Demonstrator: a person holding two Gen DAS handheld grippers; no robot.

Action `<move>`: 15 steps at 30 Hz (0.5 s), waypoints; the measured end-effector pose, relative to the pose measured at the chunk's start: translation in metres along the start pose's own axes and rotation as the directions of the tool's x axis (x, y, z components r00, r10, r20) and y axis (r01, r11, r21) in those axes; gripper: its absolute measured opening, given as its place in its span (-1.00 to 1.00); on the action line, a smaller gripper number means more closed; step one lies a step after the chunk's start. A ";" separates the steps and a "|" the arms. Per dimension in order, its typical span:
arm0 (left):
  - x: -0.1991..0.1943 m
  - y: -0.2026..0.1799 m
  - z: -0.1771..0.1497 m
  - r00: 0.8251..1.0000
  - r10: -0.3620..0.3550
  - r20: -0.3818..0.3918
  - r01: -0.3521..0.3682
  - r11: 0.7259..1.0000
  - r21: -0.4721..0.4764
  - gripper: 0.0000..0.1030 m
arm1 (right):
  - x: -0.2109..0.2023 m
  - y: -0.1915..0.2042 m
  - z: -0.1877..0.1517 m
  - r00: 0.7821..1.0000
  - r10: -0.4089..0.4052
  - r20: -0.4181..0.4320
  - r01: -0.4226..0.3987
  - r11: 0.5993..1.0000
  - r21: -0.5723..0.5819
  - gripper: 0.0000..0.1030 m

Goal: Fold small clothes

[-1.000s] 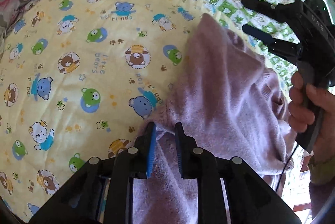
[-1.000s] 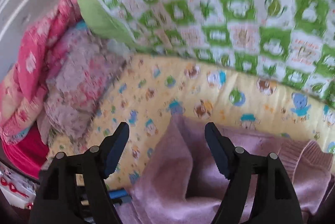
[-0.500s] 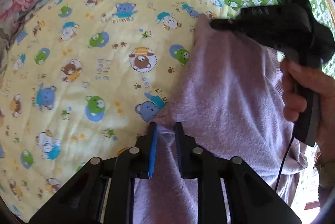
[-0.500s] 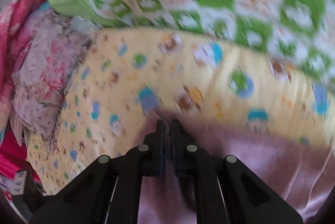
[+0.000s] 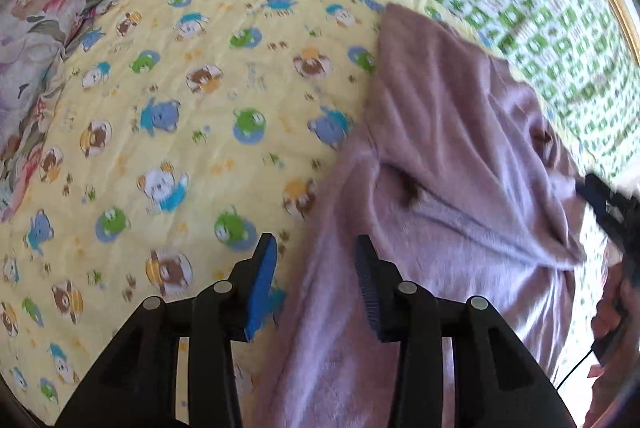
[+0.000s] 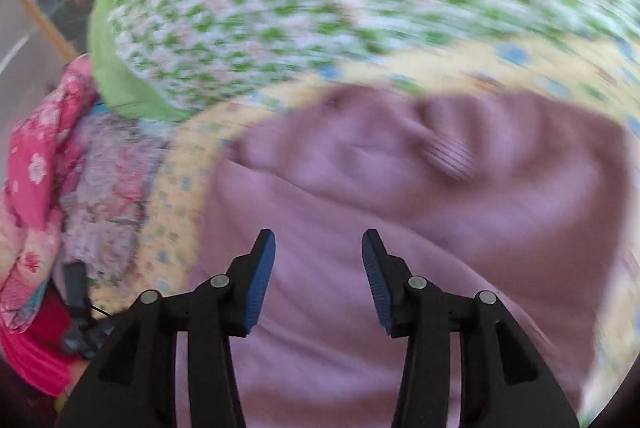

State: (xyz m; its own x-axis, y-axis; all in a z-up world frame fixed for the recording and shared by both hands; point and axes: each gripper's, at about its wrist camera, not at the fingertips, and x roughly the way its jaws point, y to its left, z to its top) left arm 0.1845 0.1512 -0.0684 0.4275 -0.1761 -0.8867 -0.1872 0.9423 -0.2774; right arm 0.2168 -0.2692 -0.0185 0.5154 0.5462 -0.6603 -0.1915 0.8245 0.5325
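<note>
Half a second ago both claws were closed on the purple sweater; now both are wide open and hold nothing. The left claw (image 5: 316,260) hangs over the sweater's left edge. The one sweater (image 5: 452,164) lies creased on the yellow bear quilt (image 5: 180,116), right of the frame's centre. The right claw (image 6: 318,256) hovers above it. I judge one fold finished. Two claws, one sweater, one quilt.

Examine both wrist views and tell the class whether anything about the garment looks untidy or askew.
Yes. The lilac sweater lies rumpled on the yellow bear-print quilt, with deep diagonal creases and one part doubled over unevenly, not in a flat, square fold. Both the left gripper and right gripper are open, holding nothing.
</note>
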 end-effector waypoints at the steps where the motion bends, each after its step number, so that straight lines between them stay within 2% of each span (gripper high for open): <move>1: 0.000 -0.004 -0.002 1.000 -0.002 -0.002 0.002 1.000 0.015 -0.20 | -0.012 -0.017 -0.013 0.999 -0.043 0.005 0.042 0.998 0.038 -0.10; 3: 0.000 -0.013 -0.003 1.000 0.010 -0.003 -0.009 0.999 0.052 -0.17 | -0.031 -0.046 -0.032 0.993 -0.121 0.014 0.119 0.988 0.094 -0.08; 5: 0.002 -0.026 0.006 1.000 0.012 0.004 -0.012 0.997 0.078 -0.17 | -0.045 -0.068 -0.042 0.985 -0.172 0.024 0.167 0.975 0.147 0.04; 8: 0.002 -0.046 0.027 0.999 0.028 0.035 -0.032 0.992 0.120 -0.12 | -0.059 -0.086 -0.050 0.978 -0.202 0.045 0.193 0.967 0.164 0.12; 10: 0.007 -0.061 0.044 0.997 0.049 0.054 -0.056 0.988 0.147 -0.12 | -0.062 -0.087 -0.053 0.974 -0.220 0.054 0.213 0.971 0.108 0.20; 12: 0.009 -0.072 0.061 0.996 0.056 0.069 -0.068 0.982 0.178 -0.12 | -0.058 -0.080 -0.051 0.971 -0.235 0.045 0.235 0.972 0.004 0.27; 15: 0.022 -0.091 0.084 0.993 0.083 0.078 -0.099 0.968 0.230 -0.07 | -0.046 -0.064 -0.047 0.964 -0.264 0.045 0.268 0.944 -0.192 0.27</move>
State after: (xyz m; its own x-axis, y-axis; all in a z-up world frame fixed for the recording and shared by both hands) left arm 0.2850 0.0859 -0.0313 0.4780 -0.0741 -0.8752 -0.0202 0.9952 -0.0953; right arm 0.1662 -0.3405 -0.0470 0.5845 0.3020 -0.7531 -0.2034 0.9530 0.2244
